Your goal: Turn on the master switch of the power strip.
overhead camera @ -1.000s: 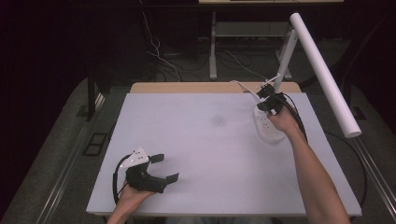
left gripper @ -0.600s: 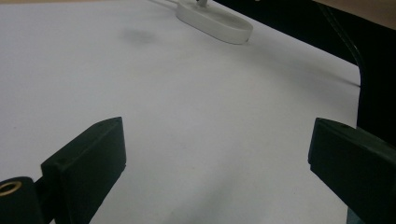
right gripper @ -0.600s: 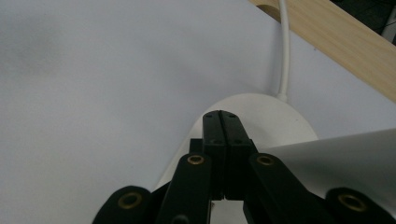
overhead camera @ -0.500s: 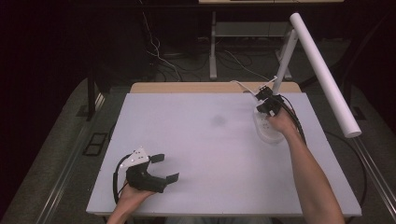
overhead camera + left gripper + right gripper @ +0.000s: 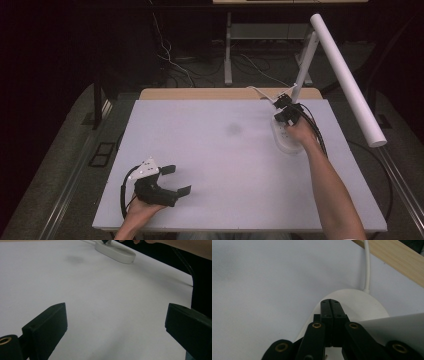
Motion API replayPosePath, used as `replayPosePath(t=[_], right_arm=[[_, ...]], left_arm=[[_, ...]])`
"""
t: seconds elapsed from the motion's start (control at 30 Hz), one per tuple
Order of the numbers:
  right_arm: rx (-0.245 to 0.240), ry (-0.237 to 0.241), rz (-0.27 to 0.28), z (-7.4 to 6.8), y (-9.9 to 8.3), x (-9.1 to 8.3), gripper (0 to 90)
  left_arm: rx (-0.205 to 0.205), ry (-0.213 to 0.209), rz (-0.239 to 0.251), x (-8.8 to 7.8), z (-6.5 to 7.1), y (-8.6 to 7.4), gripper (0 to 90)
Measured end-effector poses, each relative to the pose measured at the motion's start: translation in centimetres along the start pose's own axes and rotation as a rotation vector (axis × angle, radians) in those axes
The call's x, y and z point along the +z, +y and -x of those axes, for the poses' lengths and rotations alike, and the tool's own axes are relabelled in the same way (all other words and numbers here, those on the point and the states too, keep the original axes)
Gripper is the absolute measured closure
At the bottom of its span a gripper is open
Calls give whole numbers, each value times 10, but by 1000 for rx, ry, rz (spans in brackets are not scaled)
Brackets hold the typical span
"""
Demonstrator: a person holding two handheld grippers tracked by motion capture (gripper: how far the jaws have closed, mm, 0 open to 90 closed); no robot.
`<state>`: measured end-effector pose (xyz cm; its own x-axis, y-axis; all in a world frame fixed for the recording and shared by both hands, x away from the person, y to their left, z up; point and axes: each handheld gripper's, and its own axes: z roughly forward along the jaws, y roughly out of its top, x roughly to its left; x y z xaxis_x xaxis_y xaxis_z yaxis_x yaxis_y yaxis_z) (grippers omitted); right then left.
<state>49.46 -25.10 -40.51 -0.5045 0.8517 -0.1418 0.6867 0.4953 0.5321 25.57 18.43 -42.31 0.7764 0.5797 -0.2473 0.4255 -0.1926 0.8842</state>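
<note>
Smooth matte white table [image 5: 215, 165], rectangular, with a strip of pale wood [image 5: 397, 258] along its far edge. Near the far right corner, a low oval base [image 5: 286, 140] of glossy white plastic, rounded at the rim, flat on the tabletop; seen again as a shallow oval slab [image 5: 115, 252] far off in the left gripper view. From the base's far end, a thin round white cord [image 5: 367, 263] running toward the wooden strip. Above the right side, a long white cylinder [image 5: 347, 80] slanting on a slim white post [image 5: 304, 65].

Right gripper [image 5: 331, 306] clenched, black jaws pressed flat together with nothing between them, tips poised over the top of the oval base, close to its far end; contact not certain.

Left gripper [image 5: 177, 180] released, jaws spread wide and empty, resting low over the near left part of the table, well apart from the base.
</note>
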Motion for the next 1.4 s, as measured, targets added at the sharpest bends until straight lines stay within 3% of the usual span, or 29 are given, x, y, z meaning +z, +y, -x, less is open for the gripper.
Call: replayPosePath(t=[0.43, 0.8, 0.87, 1.07, 1.27, 1.4], right_arm=[[-3, -1, 13, 0, -1, 1, 897], [25, -25, 27, -3, -3, 3, 899], [56, -18, 25, -2, -4, 3, 900], [79, -19, 32, -3, -5, 4, 900], [147, 10, 85, 2, -14, 5, 900], [142, 11, 98, 1, -15, 5, 900]], left_arm=[[9, 0, -9, -1, 0, -1, 32], [8, -2, -10, -2, 2, -2, 32], [10, -3, -12, -2, 2, -2, 32], [11, -4, -13, -3, 2, -2, 32], [9, -2, -15, -3, 2, -3, 32], [13, -4, -18, -3, 2, -3, 32]])
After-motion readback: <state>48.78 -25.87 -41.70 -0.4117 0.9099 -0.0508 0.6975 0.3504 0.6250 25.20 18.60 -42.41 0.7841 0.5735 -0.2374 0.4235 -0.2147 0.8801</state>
